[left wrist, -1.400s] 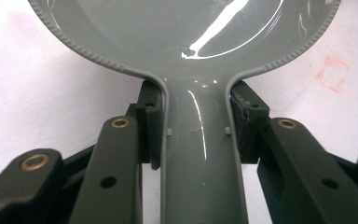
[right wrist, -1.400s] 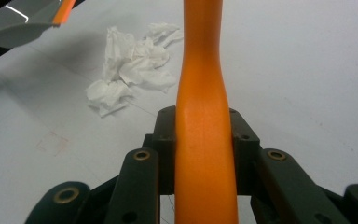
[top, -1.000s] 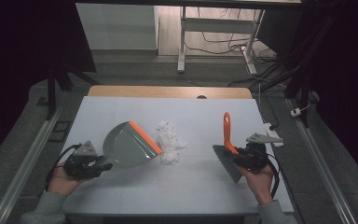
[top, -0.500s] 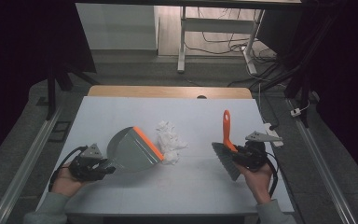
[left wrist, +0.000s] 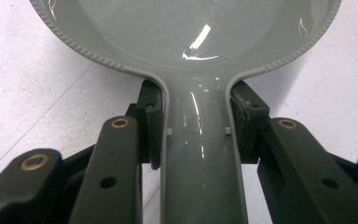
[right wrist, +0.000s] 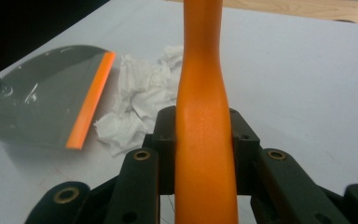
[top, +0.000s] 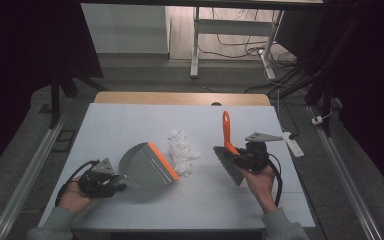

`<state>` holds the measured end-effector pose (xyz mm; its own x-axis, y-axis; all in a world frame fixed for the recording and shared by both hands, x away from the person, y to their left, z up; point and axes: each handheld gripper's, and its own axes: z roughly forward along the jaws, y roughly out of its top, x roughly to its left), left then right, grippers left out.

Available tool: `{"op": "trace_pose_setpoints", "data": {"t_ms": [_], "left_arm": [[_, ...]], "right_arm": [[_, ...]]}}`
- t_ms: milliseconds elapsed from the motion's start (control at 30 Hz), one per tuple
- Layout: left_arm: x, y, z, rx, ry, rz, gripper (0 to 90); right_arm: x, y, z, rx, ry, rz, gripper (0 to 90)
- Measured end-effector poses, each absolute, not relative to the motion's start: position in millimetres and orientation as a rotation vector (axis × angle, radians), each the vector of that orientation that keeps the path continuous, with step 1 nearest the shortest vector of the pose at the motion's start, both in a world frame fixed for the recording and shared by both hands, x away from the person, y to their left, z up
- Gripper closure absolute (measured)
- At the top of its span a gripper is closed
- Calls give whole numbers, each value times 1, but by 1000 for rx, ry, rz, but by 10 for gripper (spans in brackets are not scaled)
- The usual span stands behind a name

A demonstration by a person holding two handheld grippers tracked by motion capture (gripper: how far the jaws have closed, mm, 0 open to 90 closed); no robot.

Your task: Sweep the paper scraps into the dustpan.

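A grey dustpan point(top: 147, 166) with an orange lip lies on the white table, its lip facing a heap of crumpled white paper point(top: 181, 152). My left gripper point(top: 114, 182) is shut on the dustpan's handle point(left wrist: 200, 154), with both black pads pressed on its sides. A hand brush with an orange handle point(top: 226, 131) and grey bristles point(top: 230, 164) stands right of the paper. My right gripper point(top: 241, 157) is shut on that orange handle point(right wrist: 204, 140). In the right gripper view the dustpan point(right wrist: 46, 114) and the paper point(right wrist: 142, 100) lie ahead to the left.
The white table top point(top: 130, 120) has a wooden strip along its far edge point(top: 180, 98). A white power strip point(top: 292, 143) lies off the right side. Metal rails run along both sides of the table, and a desk frame point(top: 195, 45) with cables stands behind.
The dustpan has come down from a tilt to lie flatter on the table. The brush has moved left, closer to the paper heap.
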<state>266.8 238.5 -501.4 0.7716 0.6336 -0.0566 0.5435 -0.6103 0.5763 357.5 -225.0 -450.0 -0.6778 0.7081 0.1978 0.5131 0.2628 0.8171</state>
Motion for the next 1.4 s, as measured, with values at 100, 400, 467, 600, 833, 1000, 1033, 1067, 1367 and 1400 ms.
{"op": "trace_pose_setpoints", "data": {"t_ms": [100, 400, 467, 600, 833, 1000, 1033, 1067, 1367, 1400], "left_arm": [[266, 237, -503, 2403, 865, 205, 620], [266, 231, -507, 2437, 842, 205, 620], [266, 231, -506, 2436, 840, 208, 620], [266, 229, -506, 2446, 829, 204, 620], [266, 229, -507, 2459, 826, 204, 619], [267, 229, -508, 2458, 825, 198, 619], [267, 229, -508, 2457, 825, 197, 619], [267, 229, -508, 2457, 824, 195, 620], [269, 230, -509, 2456, 829, 183, 620], [269, 230, -509, 2456, 828, 182, 620]], "right_arm": [[363, -219, -448, 1150, 2319, 1391, 702], [385, -196, -444, 1170, 2310, 1405, 702], [391, -190, -444, 1169, 2312, 1396, 702], [401, -180, -445, 1173, 2309, 1389, 702], [428, -159, -458, 1221, 2303, 1334, 702], [438, -153, -464, 1250, 2298, 1319, 702], [439, -152, -466, 1262, 2294, 1320, 702], [441, -150, -467, 1268, 2296, 1313, 702], [461, -135, -468, 1273, 2314, 1232, 702], [461, -135, -468, 1273, 2314, 1232, 702]]}}
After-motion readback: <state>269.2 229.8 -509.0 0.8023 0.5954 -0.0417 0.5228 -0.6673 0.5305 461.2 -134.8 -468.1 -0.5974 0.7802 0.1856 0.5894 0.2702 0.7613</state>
